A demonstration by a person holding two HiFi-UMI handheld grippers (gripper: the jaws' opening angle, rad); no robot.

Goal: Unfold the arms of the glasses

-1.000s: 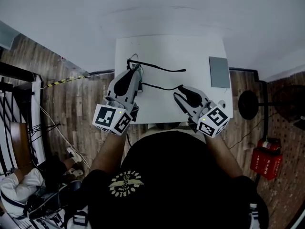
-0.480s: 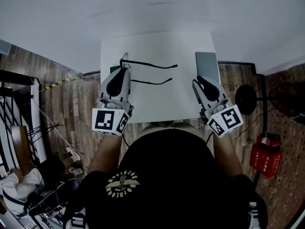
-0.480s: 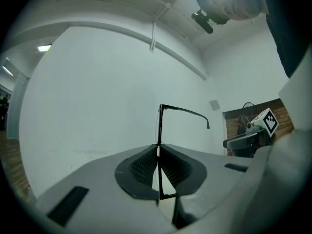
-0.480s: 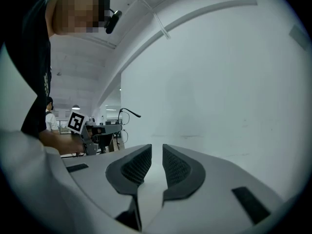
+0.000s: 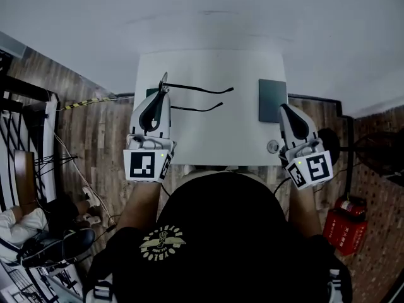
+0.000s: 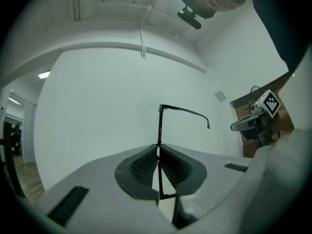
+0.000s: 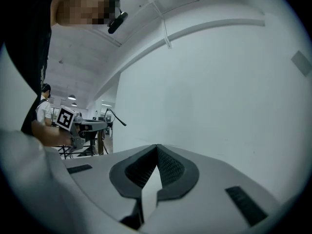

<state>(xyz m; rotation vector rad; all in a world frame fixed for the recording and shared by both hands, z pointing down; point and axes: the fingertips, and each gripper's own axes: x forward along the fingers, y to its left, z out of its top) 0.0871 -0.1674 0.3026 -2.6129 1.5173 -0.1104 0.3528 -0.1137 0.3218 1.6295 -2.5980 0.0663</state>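
Note:
Black glasses [image 5: 189,87] hang over the white table [image 5: 208,137] at its left side, with both arms [image 5: 199,109] spread out toward the right. My left gripper [image 5: 164,92] is shut on the front frame. In the left gripper view the frame [image 6: 159,130] stands edge-on between the pads of the left gripper [image 6: 158,147], and one arm [image 6: 187,111] reaches right. My right gripper [image 5: 284,108] hovers at the table's right edge, apart from the glasses. In the right gripper view the right gripper [image 7: 156,147] has just closed its jaws with nothing between them.
A flat grey case [image 5: 273,100] lies on the table's right part. A small round object [image 5: 273,146] sits near the front right corner. Wood floor surrounds the table, with a red box [image 5: 344,232] at the right and cables at the left.
The right gripper has left the tip of the lower arm, swung right to the table's edge and shut its jaws. The left gripper still holds the frame and has shifted slightly.

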